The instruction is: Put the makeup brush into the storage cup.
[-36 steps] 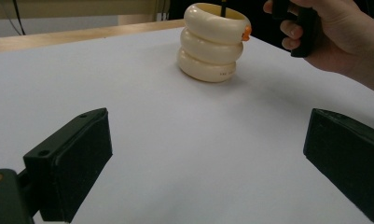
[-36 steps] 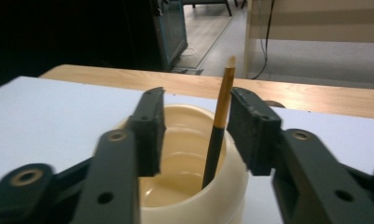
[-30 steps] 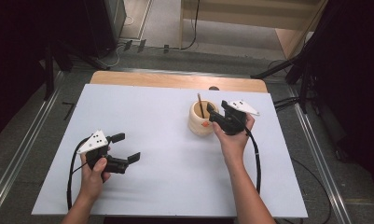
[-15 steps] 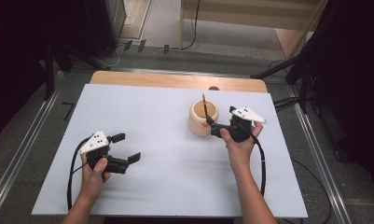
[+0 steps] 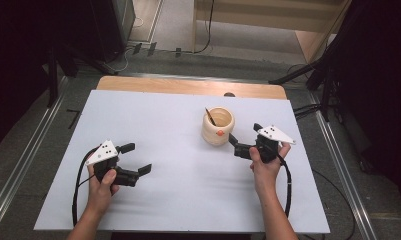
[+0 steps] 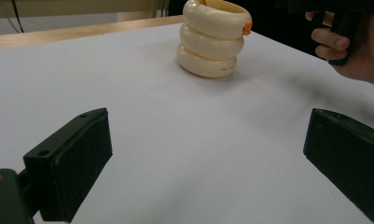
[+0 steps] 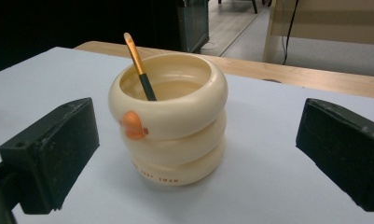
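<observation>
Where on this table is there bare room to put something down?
The white table top is bare across its far left, between the wooden edge strip and the left claw, and along the near middle between both hands. It is crowded only at the cream holder, with the right claw close beside it.

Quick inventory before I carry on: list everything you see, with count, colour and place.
cup: 1, cream, three stacked rings with an orange beak, upright right of table centre
brush: 1, orange and dark handle, leaning inside the cup
table: 1, white top, wooden strip at far edge
left gripper: 1, black, jaws open, near left, holding nothing
right gripper: 1, black, jaws just opened, wide apart and holding nothing, right of the cup
hands: 2, one on each gripper
</observation>
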Available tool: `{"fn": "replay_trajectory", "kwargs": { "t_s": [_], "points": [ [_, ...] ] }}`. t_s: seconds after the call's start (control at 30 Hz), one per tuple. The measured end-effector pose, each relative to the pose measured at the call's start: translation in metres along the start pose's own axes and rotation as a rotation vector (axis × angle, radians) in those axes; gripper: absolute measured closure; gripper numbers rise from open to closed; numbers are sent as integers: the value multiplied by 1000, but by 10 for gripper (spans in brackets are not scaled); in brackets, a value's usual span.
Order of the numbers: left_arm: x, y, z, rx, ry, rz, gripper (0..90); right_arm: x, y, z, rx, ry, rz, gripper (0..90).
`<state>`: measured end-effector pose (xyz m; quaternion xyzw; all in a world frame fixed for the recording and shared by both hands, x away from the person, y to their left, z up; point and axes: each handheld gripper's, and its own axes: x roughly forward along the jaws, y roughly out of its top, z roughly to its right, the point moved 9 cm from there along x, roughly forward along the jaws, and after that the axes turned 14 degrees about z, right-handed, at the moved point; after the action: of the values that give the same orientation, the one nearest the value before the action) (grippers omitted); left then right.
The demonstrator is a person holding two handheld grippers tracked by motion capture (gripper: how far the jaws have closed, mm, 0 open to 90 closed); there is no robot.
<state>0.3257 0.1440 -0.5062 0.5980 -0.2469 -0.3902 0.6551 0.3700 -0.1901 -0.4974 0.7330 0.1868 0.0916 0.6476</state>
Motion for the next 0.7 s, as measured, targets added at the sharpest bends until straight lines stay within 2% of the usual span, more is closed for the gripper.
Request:
{"fn": "replay_trajectory", "kwargs": {
  "t_s": [0.7],
  "points": [
    [1,-3,-1,1,0,-9,18,-27,-23,9,18,-7,-28,0]
  ]
}}
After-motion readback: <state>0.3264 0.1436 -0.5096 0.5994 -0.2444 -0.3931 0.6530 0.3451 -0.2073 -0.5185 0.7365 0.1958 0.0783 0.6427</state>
